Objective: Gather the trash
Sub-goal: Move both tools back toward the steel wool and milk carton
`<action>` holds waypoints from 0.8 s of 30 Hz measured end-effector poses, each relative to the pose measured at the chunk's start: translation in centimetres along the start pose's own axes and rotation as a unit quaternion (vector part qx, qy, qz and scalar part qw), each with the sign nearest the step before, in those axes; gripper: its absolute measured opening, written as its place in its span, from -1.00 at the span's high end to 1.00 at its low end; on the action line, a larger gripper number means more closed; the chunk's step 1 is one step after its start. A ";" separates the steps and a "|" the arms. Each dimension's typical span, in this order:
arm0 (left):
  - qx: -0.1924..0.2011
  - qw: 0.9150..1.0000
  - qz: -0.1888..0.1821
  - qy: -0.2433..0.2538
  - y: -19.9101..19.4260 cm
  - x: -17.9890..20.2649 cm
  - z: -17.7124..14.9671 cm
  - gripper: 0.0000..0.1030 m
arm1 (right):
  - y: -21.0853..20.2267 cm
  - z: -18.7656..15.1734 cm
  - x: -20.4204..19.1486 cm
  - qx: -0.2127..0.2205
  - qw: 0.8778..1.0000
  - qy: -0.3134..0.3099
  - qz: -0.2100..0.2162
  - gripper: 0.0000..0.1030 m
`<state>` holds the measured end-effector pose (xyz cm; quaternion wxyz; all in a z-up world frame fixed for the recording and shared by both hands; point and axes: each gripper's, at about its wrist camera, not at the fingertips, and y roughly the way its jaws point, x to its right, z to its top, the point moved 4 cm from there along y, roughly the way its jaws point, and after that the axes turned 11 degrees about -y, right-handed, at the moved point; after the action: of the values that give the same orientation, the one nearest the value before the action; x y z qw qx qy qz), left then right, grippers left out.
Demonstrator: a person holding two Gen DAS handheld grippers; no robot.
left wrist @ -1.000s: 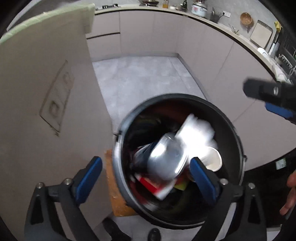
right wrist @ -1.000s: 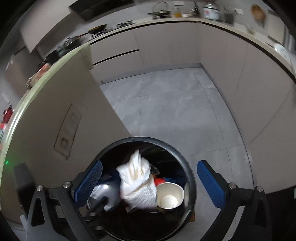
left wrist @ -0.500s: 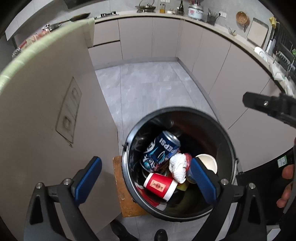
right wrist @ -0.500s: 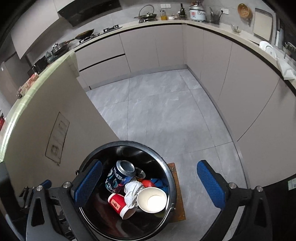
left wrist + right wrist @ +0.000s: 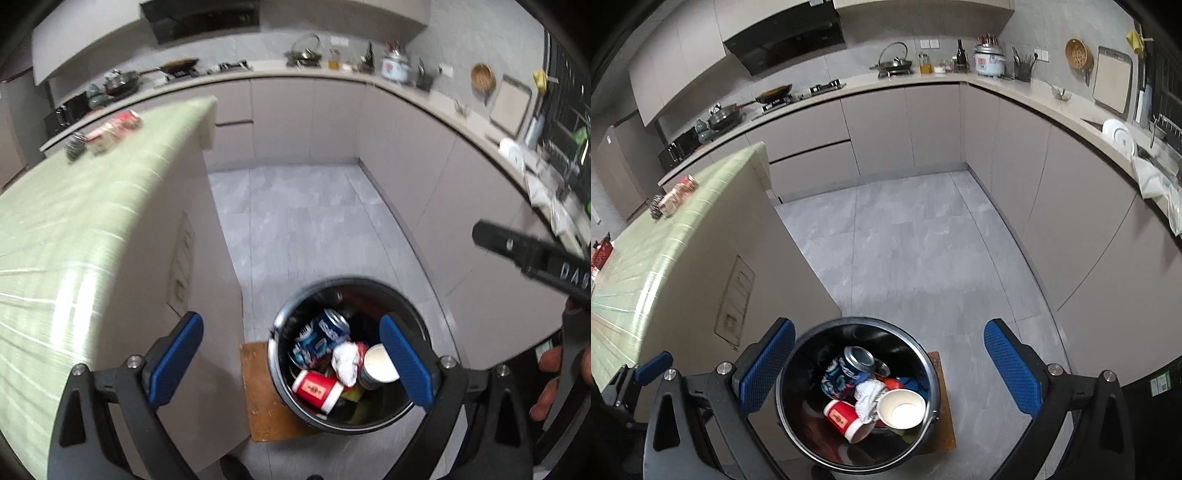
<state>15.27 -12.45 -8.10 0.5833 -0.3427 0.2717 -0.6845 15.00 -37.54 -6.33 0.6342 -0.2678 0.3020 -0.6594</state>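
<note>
Both grippers are held above the trash bin (image 5: 858, 398), which stands on a wooden board (image 5: 264, 391) on the floor. The left gripper (image 5: 291, 363) and right gripper (image 5: 890, 365) are spread wide and hold nothing. In the bin lie a blue can (image 5: 847, 371), a red cup (image 5: 846, 419), crumpled tissue (image 5: 868, 397) and a white paper cup (image 5: 901, 408). A drop appears complete; remaining trash, a red packet (image 5: 677, 197) at ten o'clock on the green counter (image 5: 646, 251), is judged the next target, calling for a leftward reach.

Even, dimmish indoor light; left wrist view motion-blurred, right sharper; fisheye bending and dark vignette at edges
</note>
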 end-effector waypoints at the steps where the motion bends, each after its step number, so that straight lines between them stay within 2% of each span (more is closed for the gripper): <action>1: 0.007 1.000 0.001 -0.007 -0.7 -0.5 0.6 -0.89 | -0.4 0.3 -0.3 0.004 1.000 -0.001 0.004 -1.00; 6: 0.041 0.998 0.020 -0.040 -4.1 -4.1 2.5 -0.89 | -2.4 2.5 -3.9 0.025 0.999 -0.029 0.023 -1.00; 10: 0.064 0.995 0.033 -0.063 -6.4 -7.4 2.8 -0.89 | -3.5 3.9 -7.4 0.041 0.997 -0.054 0.039 -1.00; 14: 0.084 0.990 0.066 -0.089 -8.1 -12.1 3.3 -0.89 | -3.8 5.4 -11.1 0.056 0.994 -0.072 0.054 -1.00; 19: 0.098 0.983 0.099 -0.120 -9.2 -18.3 4.8 -0.89 | -3.6 7.0 -16.1 0.059 0.991 -0.101 0.065 -1.00; 24: 0.101 0.979 0.116 -0.136 -8.6 -23.7 6.8 -0.89 | -2.4 9.0 -21.9 0.055 0.988 -0.120 0.075 -1.00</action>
<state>17.41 12.56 -0.89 0.7220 -0.3382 0.1575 -0.5826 21.15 -16.21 2.23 0.7272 -0.2869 0.2062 -0.5885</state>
